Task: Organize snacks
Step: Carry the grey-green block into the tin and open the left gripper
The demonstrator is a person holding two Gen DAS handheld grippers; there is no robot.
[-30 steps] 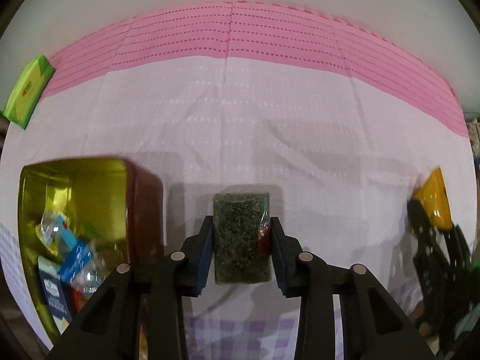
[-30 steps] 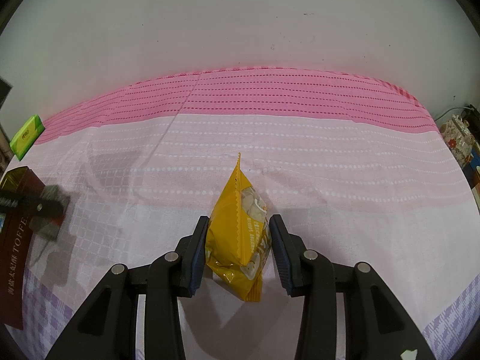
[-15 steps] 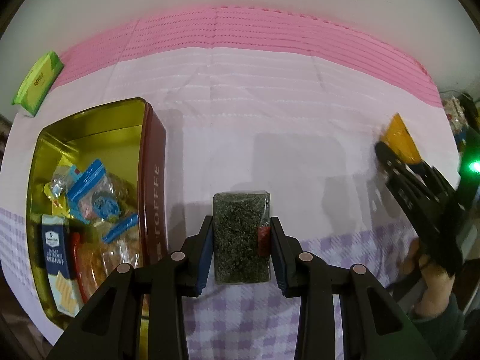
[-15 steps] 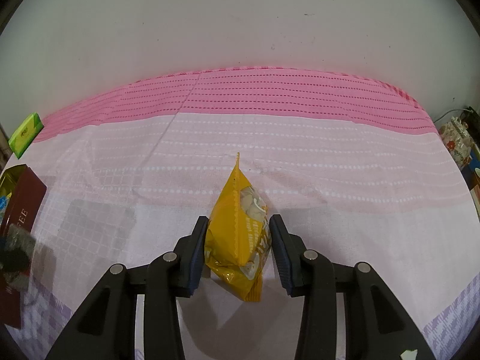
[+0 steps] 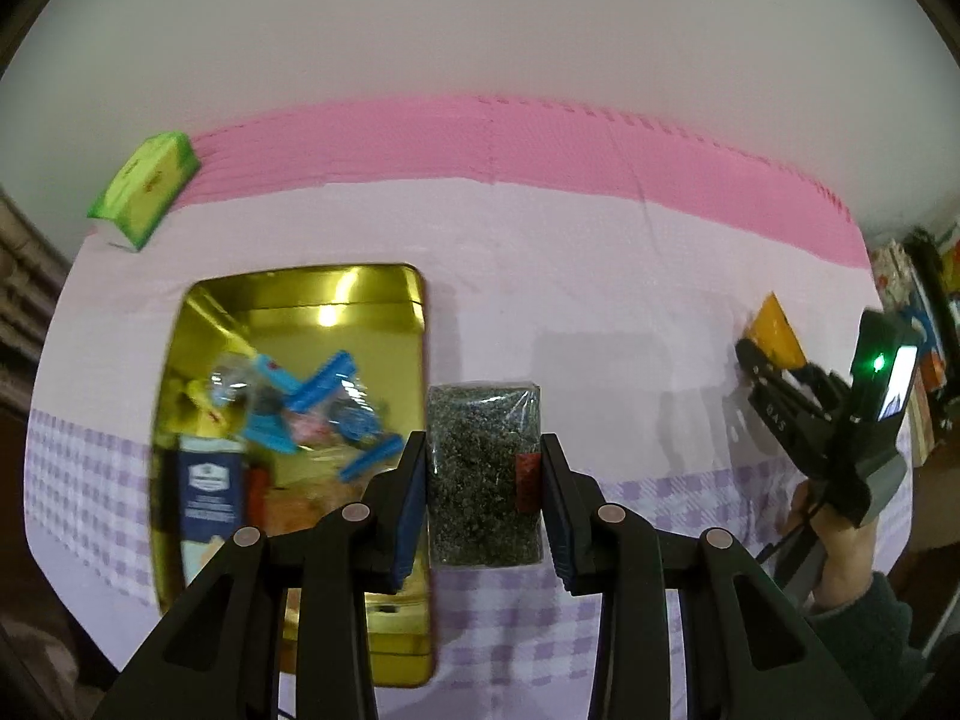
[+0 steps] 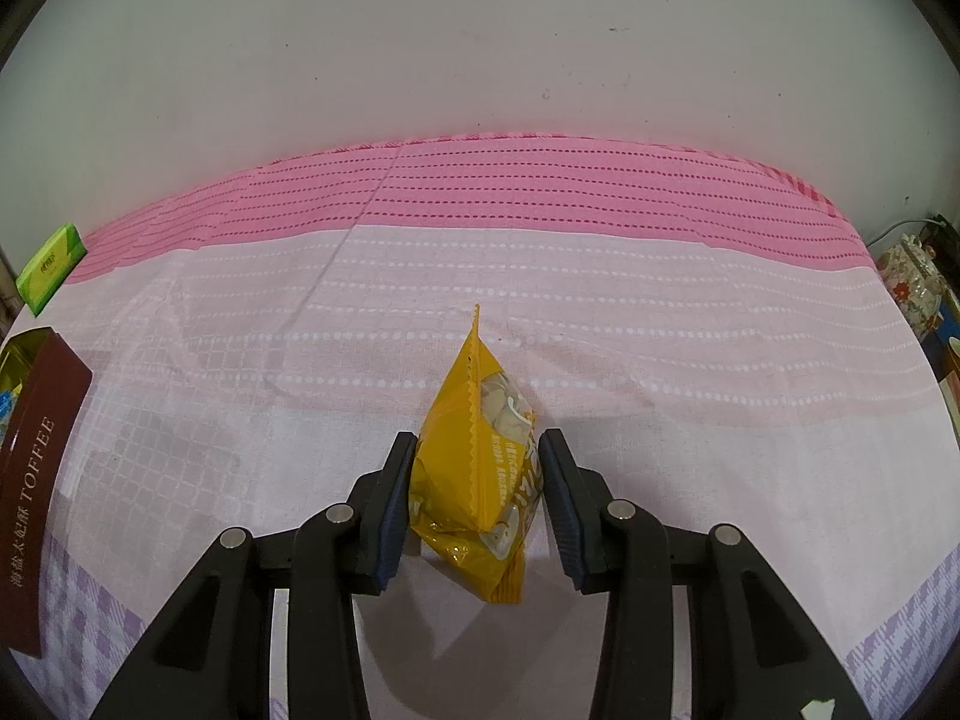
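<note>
Viewing the pink tablecloth (image 6: 600, 312) first: it covers the whole work surface. I see the gold tin (image 5: 384, 288) at left w/ wrapped snacks inside, lid off. L gripper (image 5: 483, 480) is clamped on the dark green packet (image 5: 480, 462), held above the cloth just right of the tin. R gripper (image 6: 477, 489) is clenched on the yellow pouch (image 6: 474, 468), its lower end at the cloth.
</note>
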